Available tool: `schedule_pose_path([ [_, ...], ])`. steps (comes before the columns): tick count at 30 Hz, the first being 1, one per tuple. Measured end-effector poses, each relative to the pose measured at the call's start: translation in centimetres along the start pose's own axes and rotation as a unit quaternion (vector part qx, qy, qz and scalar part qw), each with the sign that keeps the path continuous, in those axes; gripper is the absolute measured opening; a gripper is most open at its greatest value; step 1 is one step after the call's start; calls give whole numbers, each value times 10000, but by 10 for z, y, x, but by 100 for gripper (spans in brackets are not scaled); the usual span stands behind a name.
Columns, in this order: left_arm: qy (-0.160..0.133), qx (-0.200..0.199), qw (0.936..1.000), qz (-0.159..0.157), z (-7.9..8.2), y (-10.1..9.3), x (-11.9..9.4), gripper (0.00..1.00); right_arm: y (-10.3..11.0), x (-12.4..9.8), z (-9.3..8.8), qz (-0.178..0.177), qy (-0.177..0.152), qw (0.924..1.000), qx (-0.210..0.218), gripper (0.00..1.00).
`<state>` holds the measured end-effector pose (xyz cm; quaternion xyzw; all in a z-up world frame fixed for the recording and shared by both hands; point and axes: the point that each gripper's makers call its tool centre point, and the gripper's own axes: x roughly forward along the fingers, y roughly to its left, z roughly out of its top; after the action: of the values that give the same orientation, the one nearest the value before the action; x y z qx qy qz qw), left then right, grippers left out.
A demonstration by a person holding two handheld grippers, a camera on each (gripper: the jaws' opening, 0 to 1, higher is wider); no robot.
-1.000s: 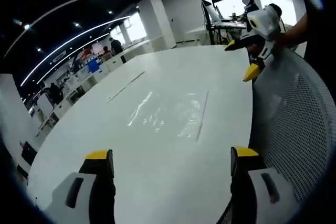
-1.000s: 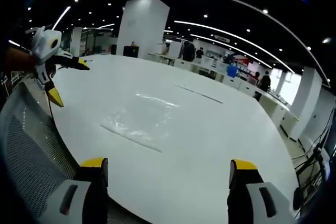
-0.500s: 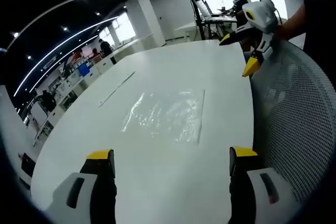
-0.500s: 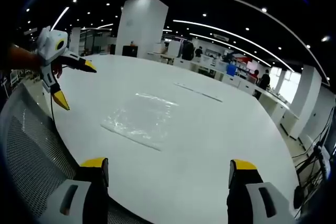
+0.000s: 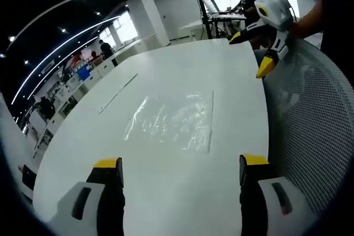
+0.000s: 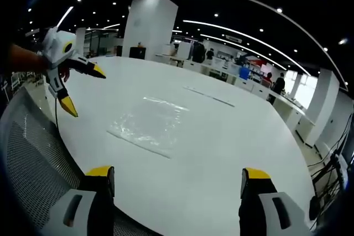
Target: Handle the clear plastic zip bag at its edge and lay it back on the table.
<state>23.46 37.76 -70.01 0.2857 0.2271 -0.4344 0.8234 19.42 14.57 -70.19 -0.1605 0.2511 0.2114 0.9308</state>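
Left gripper view: left gripper [image 5: 177,178] had its jaws spread wide, nothing between them, yellow tips low in the view over the white counter [image 5: 166,192]. The clear plastic zip bag [image 5: 171,120] lay flat on the counter ahead of the jaws, roughly centred between them and well apart from both tips. Its zip edge ran along the side nearer the right-hand jaw. A thin pale strip [image 5: 118,93] sat on the counter beyond the bag, off toward the left-hand jaw's side. The right gripper [image 5: 260,48] came in beyond the right-hand jaw, jaws parted, holding nothing, above the counter's edge and clear of the bag. A grey mesh chair back [image 5: 310,125] stood outboard of the right-hand jaw.

Right gripper view: right gripper [image 6: 174,183] also wide open and empty, tips above the counter [image 6: 221,153] near its edge. Bag [image 6: 148,125] lay flat ahead, a bit toward the left-hand jaw's side, touching neither jaw. Strip [image 6: 209,97] sat further out past the bag. Left gripper [image 6: 80,87] showed beyond the left-hand jaw, jaws apart, empty, clear of the bag. Chair mesh [image 6: 33,158] sat outboard of the left-hand jaw.
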Motion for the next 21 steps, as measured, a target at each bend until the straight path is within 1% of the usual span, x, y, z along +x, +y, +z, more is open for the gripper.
schedule_pose_path([
  [10,99,56,9998,-175,-3,-4,12,83,0,0,1,-5,-26,10000,11,95],
  [16,205,140,9993,-286,-5,-6,18,79,0,0,1,-10,-35,10000,17,95],
  [21,251,182,9990,-332,-4,-5,23,76,-1,-1,1,-20,-27,10000,19,94],
])
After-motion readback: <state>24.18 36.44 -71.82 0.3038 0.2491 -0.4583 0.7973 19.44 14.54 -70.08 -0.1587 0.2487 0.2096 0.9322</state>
